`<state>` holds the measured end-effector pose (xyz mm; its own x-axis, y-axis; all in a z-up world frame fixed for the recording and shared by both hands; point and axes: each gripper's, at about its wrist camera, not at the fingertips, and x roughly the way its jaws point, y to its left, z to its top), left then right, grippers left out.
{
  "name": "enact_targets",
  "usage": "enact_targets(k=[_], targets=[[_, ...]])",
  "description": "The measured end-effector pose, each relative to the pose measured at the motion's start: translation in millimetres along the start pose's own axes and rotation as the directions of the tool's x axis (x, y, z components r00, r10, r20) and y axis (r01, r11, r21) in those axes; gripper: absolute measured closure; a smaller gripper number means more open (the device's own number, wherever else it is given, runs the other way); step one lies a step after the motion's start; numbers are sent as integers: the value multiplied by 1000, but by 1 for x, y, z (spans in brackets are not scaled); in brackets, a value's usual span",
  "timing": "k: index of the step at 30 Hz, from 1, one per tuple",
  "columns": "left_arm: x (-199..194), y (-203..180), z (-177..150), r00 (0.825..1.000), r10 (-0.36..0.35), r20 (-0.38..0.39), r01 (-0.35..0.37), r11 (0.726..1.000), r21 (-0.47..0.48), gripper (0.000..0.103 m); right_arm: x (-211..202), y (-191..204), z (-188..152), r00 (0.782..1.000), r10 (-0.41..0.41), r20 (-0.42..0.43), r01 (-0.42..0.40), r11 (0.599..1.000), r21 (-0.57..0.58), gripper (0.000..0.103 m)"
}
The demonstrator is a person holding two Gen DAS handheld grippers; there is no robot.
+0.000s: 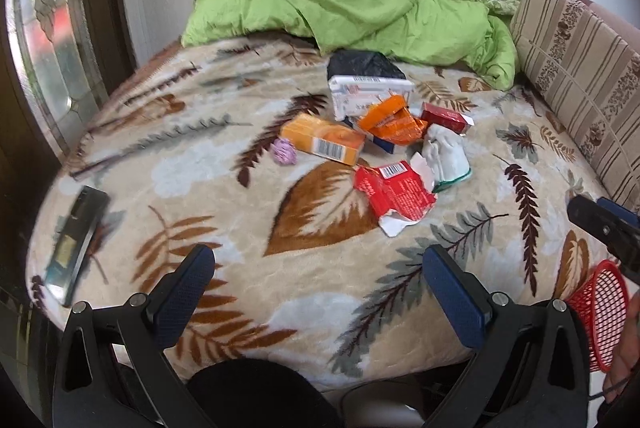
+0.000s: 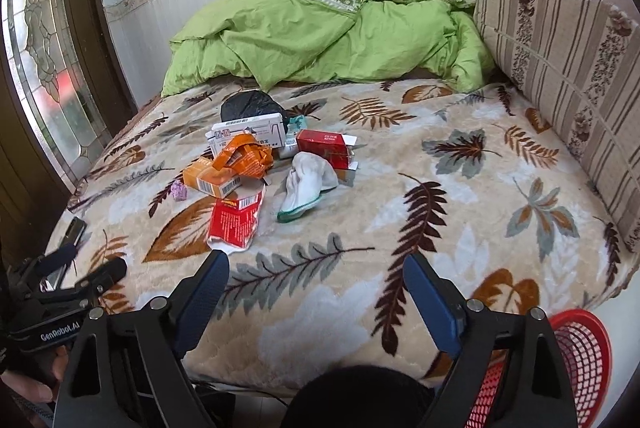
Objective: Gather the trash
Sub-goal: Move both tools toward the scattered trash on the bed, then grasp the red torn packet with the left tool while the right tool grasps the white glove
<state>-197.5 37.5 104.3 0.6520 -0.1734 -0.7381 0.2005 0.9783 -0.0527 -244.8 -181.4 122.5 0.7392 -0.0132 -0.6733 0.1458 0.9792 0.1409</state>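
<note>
Left wrist view: my left gripper [image 1: 318,278] hung spread wide and empty over the near edge of the bed [image 1: 248,284], which was covered with a cream blanket printed with brown and grey leaves. The trash lay in one cluster at the middle of the bed, well ahead of the fingers. I counted one torn red wrapper [image 1: 394,192] with a barcode, one orange box [image 1: 324,142] with a barcode, one crumpled orange wrapper [image 1: 394,122], one white box [image 1: 370,94] with red print too blurred to read, one red carton [image 1: 444,118], one black bag [image 1: 364,64], one white sock [image 1: 446,156] and one small purple wad [image 1: 284,152]. A dark phone [image 1: 76,248] lay apart at the left edge. A rumpled green quilt [image 1: 340,4] was heaped by the wall. A red mesh basket [image 1: 600,312] showed at lower right, below my right gripper [image 1: 604,232].

Right wrist view: my right gripper [image 2: 316,298] was likewise spread and empty above the near edge. The same cluster lay ahead and to the left. My left gripper [image 2: 86,264] showed at lower left, its body marked "GenRobot.AI". A striped cushion [image 2: 560,68] stood along the right side, and a patterned glass door [image 2: 48,68] stood at left.
</note>
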Motion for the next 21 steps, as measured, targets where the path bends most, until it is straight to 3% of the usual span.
enact_targets(k=[2,5,7,9,12,15,19,20,21], targets=[[11,1,5,998,-39,-40,38,999,-26,0,7,-6,6,1000,16,-16,-16,1000,25,22],[33,1,14,992,-91,-86,86,994,-62,0,14,-13,11,999,41,-28,-39,997,63,26],[51,-2,22,987,-114,-114,106,992,-75,7,16,-17,12,999,42,-25,-40,997,73,26],[69,-5,29,983,-119,-142,108,991,-83,23,17,-20,11,999,40,-26,-38,996,80,26],[104,-8,39,960,-183,-211,152,976,-155,27,19,-27,9,999,43,-33,-40,995,93,26],[123,-12,42,949,-211,-232,169,967,-190,32,22,-34,10,999,36,-35,-33,994,103,26],[146,-23,45,944,-202,-262,157,970,-183,42,28,-42,14,999,38,-38,-33,993,112,26],[148,-27,46,950,-184,-254,144,975,-168,43,30,-44,15,998,42,-40,-37,993,113,26],[149,-29,47,954,-176,-245,140,978,-155,51,33,-45,17,998,52,-43,-46,992,117,26]])
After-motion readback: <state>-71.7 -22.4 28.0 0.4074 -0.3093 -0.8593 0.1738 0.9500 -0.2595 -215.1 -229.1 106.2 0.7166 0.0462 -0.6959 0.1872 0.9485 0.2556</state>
